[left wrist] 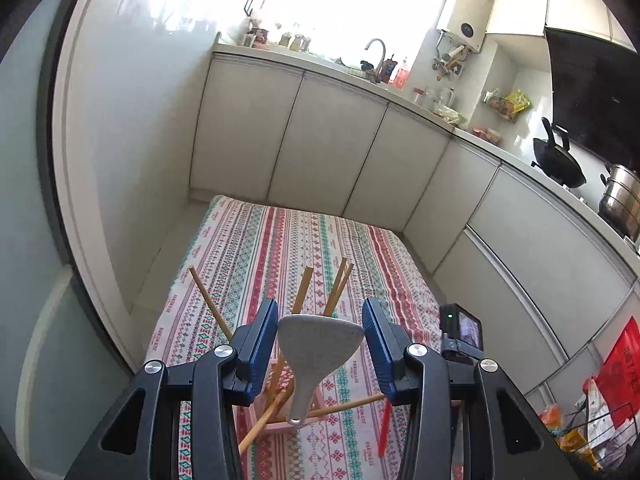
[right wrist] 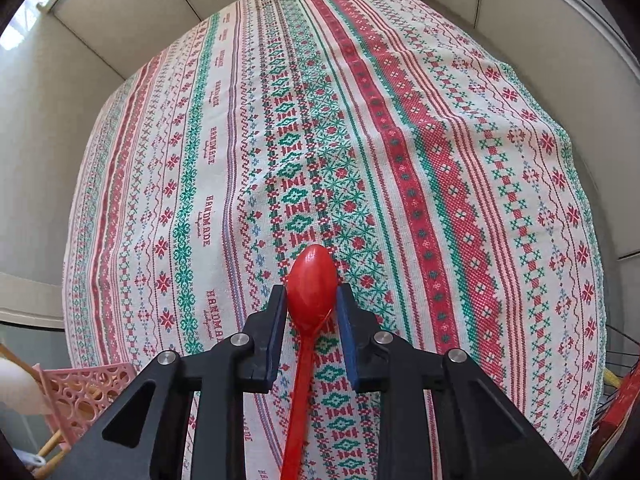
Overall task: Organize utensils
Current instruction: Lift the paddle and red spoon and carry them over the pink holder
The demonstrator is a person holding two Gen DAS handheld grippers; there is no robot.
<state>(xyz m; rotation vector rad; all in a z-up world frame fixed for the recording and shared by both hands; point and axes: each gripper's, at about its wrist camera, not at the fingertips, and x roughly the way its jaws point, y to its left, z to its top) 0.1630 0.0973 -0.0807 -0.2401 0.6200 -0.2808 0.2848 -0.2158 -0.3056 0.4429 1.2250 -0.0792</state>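
Grip-wise, the right gripper (right wrist: 312, 312) is pinching the red spoon (right wrist: 310, 288) by its bowl at lower centre, so it's probably heading for the pink holder (right wrist: 86, 392) at lower left and should tip in handle-first, while the left gripper (left wrist: 320, 336) is hanging open around the grey rice paddle (left wrist: 316, 352).

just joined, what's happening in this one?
Utensil sorting on a table with a patterned red-and-green tablecloth. The right claw sits around the bowl of a red plastic spoon lying on the cloth. The left claw hangs open above a grey rice paddle and wooden chopsticks standing in a pink perforated holder.
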